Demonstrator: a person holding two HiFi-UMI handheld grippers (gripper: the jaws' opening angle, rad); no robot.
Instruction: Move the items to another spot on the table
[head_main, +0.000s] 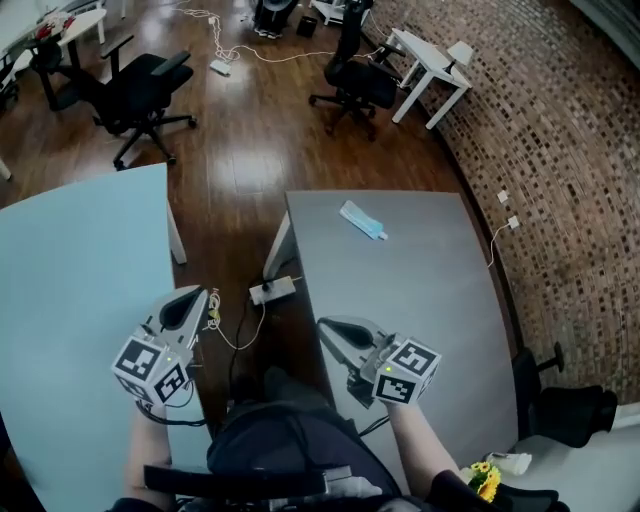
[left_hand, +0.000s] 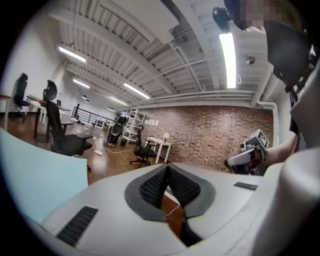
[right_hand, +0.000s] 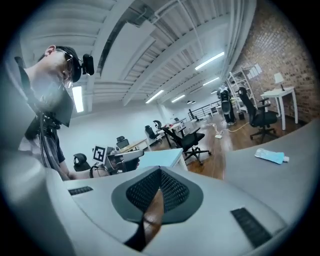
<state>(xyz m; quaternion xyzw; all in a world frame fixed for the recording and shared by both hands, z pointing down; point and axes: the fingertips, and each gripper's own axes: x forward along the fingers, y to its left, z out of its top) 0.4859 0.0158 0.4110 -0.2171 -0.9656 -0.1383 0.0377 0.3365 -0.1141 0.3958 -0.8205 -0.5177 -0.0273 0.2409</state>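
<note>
While the left gripper (head_main: 192, 298) and right gripper (head_main: 328, 326) hang clenched and empty, the blue packet (head_main: 362, 221) lies at the far end of the counter (head_main: 430, 290) (well beyond both). Arriving unopened, they could shove it off that counter.

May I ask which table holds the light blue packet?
The grey table, right of the pale blue table, with the light blue packet near its far edge.

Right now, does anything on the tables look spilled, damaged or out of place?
Nothing spilled or damaged. One blue pouch lies askew at the far end of the grey table; a power strip sits on the floor beside it.
</note>
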